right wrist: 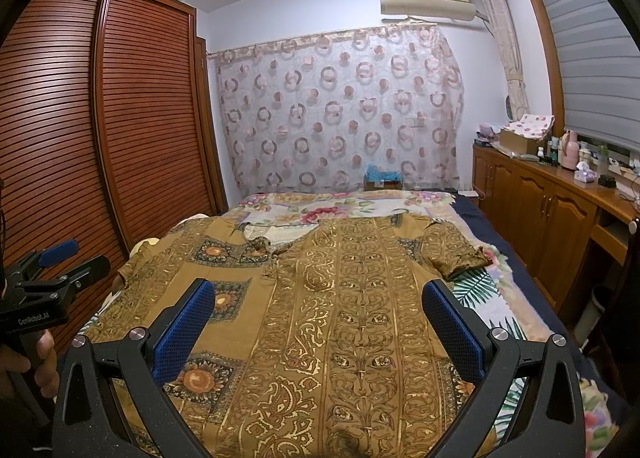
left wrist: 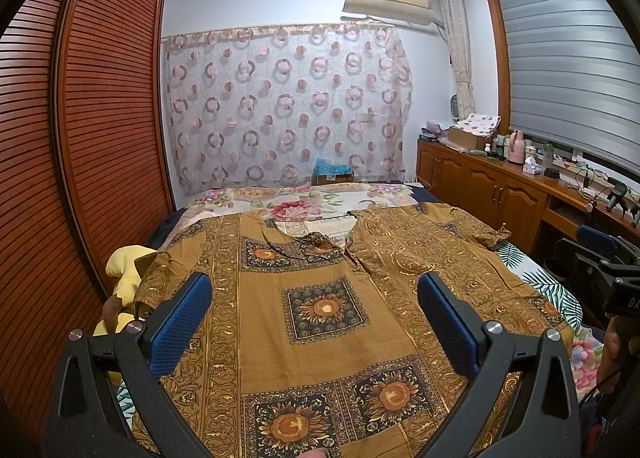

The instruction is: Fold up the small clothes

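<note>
A mustard-brown short-sleeved shirt (left wrist: 320, 318) with gold scrollwork and dark sunflower squares lies spread flat on the bed, collar away from me. It also shows in the right wrist view (right wrist: 352, 318). My left gripper (left wrist: 314, 286) is open and empty, hovering above the shirt's left half. My right gripper (right wrist: 318, 294) is open and empty, hovering above the shirt's right half. The right gripper shows at the right edge of the left wrist view (left wrist: 604, 254), and the left gripper at the left edge of the right wrist view (right wrist: 68, 258).
The bed has a floral bedspread (left wrist: 304, 199). A slatted wooden wardrobe (left wrist: 100, 137) stands close on the left. A yellow plush toy (left wrist: 124, 274) lies at the bed's left edge. A wooden cabinet (right wrist: 560, 209) with bottles and boxes runs along the right. A patterned curtain (left wrist: 284, 105) hangs behind.
</note>
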`<state>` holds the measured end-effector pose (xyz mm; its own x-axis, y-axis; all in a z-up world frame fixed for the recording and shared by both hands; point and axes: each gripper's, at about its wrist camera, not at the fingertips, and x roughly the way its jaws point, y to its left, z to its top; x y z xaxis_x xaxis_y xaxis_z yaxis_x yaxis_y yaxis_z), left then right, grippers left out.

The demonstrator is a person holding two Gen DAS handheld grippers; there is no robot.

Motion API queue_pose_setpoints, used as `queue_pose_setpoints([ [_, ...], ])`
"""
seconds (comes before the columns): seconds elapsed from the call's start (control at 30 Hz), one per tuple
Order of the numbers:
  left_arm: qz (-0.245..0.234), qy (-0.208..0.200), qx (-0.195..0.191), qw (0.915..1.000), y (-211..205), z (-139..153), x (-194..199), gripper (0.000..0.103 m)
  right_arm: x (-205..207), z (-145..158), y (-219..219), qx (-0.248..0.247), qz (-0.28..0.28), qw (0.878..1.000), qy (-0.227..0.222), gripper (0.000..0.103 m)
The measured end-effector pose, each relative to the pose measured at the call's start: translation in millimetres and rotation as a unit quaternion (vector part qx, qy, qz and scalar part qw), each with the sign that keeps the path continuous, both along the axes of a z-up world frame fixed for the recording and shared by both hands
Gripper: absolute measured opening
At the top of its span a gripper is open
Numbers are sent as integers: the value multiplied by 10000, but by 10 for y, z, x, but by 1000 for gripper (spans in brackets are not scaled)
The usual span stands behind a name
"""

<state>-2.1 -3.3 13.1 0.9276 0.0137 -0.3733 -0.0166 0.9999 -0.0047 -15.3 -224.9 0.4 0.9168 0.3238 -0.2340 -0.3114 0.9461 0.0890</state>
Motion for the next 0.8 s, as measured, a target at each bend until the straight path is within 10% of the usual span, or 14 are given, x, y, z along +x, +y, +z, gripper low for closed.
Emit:
queue_pose_setpoints([
  [0.8, 3, -20, 25, 10000, -6, 47, -15, 103, 11, -4, 38, 6, 29, 10000, -9, 103],
])
